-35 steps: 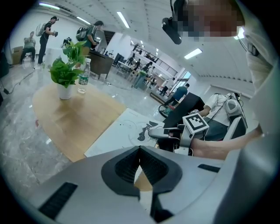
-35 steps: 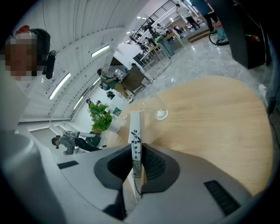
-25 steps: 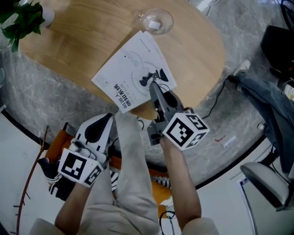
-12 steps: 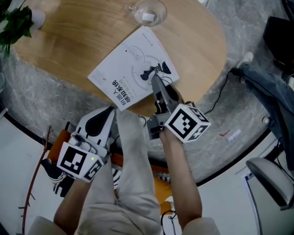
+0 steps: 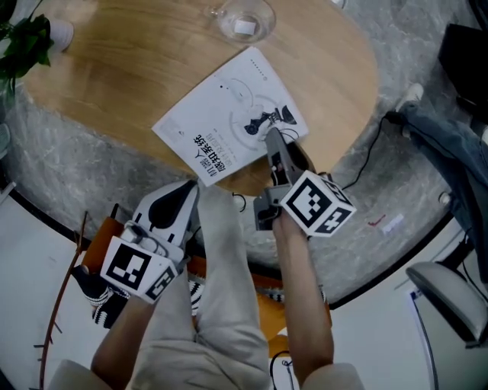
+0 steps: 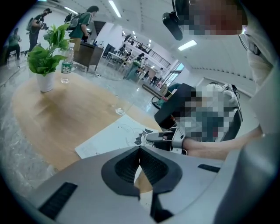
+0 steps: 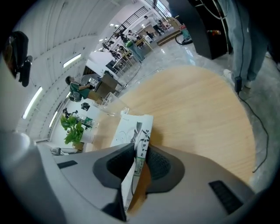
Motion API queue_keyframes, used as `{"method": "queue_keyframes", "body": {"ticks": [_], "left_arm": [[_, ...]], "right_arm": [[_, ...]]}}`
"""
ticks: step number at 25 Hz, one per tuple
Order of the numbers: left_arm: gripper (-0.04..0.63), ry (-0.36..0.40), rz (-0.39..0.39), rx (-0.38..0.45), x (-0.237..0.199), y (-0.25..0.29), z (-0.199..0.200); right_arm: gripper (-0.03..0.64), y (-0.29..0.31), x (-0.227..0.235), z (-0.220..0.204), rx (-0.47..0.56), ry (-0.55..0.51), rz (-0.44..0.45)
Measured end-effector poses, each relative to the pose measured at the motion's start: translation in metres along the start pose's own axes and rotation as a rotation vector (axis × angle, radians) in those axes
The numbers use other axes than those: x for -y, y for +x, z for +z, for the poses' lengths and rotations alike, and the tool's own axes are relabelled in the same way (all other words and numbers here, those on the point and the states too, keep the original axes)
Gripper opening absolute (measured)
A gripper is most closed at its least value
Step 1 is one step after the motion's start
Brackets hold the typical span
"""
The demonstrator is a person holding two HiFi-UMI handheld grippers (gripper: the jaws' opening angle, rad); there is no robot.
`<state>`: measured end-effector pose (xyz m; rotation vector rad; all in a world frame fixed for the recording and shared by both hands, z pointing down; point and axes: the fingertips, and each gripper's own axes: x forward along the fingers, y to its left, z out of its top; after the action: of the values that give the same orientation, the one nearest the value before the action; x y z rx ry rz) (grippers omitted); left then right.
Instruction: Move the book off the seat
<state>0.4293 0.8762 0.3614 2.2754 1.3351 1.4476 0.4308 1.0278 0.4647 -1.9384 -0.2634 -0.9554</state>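
A thin white book (image 5: 229, 114) with black print lies flat on the round wooden table (image 5: 114, 76), its near corner at the table's edge. My right gripper (image 5: 273, 141) is closed on that near corner. In the right gripper view the book's edge (image 7: 139, 144) stands between the pads, which touch it while the jaws are opening. My left gripper (image 5: 187, 192) hangs lower, over the person's lap and off the table. It is shut with nothing in it, and in the left gripper view its jaws (image 6: 140, 151) meet at the tip. The book (image 6: 118, 138) shows beyond them.
A glass bowl (image 5: 242, 19) stands at the table's far edge and a potted plant (image 5: 23, 42) at its far left. An orange seat (image 5: 95, 236) with a striped cloth sits below my left gripper. A denim garment (image 5: 450, 152) and a cable (image 5: 366, 152) lie at the right.
The right gripper and the book have shifted slightly to the right along the table's near edge. The left gripper has stayed almost still.
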Motion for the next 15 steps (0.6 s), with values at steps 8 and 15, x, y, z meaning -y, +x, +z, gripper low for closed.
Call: {"method": "queue_keyframes", "body": {"ticks": [8,15], "left_arm": [[0.006,0.0,0.009,-0.005,-0.002,0.003,-0.005],[0.005,0.011,-0.01,-0.004,0.006,0.008,0.001]], "right_arm": [[0.078,-0.012,0.022,0.005,0.011,0.014,-0.115],[0.077,-0.037,0.034,0.019,0.056,0.014,-0.155]]}}
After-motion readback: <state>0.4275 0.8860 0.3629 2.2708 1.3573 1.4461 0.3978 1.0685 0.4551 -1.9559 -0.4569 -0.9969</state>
